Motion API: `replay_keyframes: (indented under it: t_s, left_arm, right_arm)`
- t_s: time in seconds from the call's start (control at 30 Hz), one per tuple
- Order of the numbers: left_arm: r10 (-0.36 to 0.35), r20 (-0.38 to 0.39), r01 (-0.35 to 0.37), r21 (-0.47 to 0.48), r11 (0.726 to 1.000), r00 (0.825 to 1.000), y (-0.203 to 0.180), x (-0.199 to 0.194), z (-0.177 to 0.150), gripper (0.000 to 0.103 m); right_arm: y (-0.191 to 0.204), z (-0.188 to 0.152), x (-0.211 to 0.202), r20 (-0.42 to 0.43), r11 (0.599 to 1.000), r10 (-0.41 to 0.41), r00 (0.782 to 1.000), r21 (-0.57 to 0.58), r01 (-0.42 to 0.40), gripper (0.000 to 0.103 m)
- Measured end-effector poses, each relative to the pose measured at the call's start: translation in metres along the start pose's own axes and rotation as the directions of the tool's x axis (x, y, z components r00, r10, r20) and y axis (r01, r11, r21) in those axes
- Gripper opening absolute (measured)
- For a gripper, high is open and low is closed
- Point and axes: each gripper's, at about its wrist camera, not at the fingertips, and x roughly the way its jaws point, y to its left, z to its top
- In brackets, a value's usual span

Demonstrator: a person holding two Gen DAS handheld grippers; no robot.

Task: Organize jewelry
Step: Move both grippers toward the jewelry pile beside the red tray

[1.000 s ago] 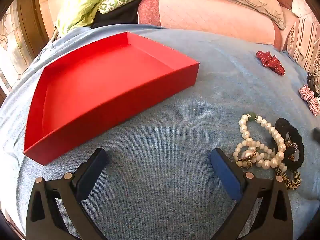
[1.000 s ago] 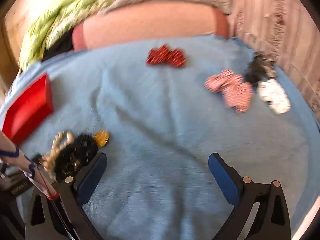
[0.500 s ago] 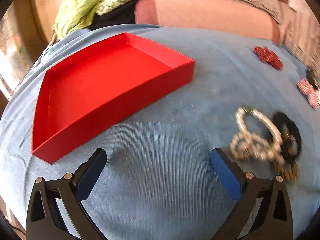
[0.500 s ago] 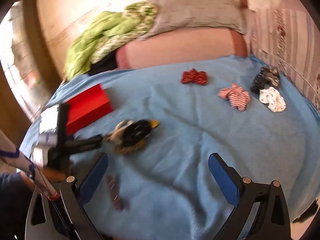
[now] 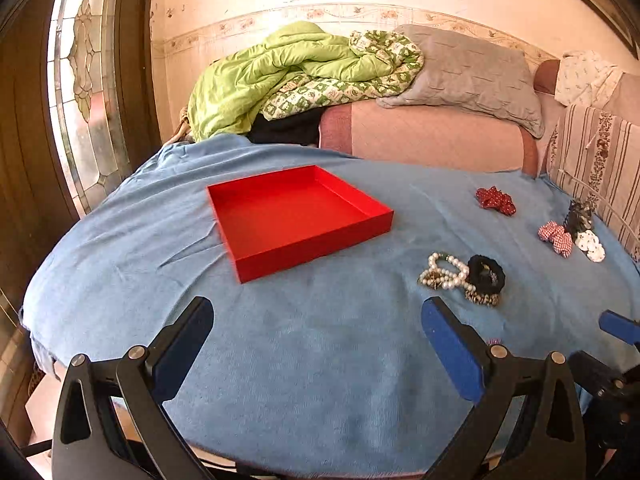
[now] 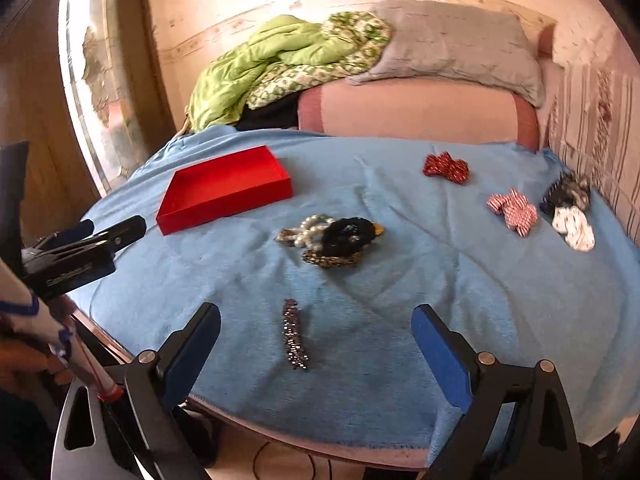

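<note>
Left claw [image 5: 318, 344] spread wide, blue-padded fingers [image 5: 450, 346] well apart, nothing between them, held low at the near edge of the bed. Right claw [image 6: 316, 342] likewise wide open and empty, hovering above the near edge. Seen from the right wrist camera, left claw [image 6: 86, 236] pointing in from the left side.
</note>
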Motion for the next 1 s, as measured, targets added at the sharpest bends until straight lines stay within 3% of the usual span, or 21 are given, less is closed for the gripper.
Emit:
replay_keyframes:
  t_s: [0.13,1.0]
  left_arm:
    - [0.036,-0.017,-0.036,0.036,0.999,0.999,0.001,-0.006,-0.001,0.103]
    - [0.018,-0.040,-0.017,0.034,0.999,0.999,0.007,0.006,-0.009,0.103]
  right_arm:
    - [0.012,-0.004,0.000,-0.002,0.999,0.007,1.000,-0.034,-0.007,0.096]
    - [0.010,-0.010,0.001,-0.018,0.999,-0.035,0.999,-0.025,0.035,0.096]
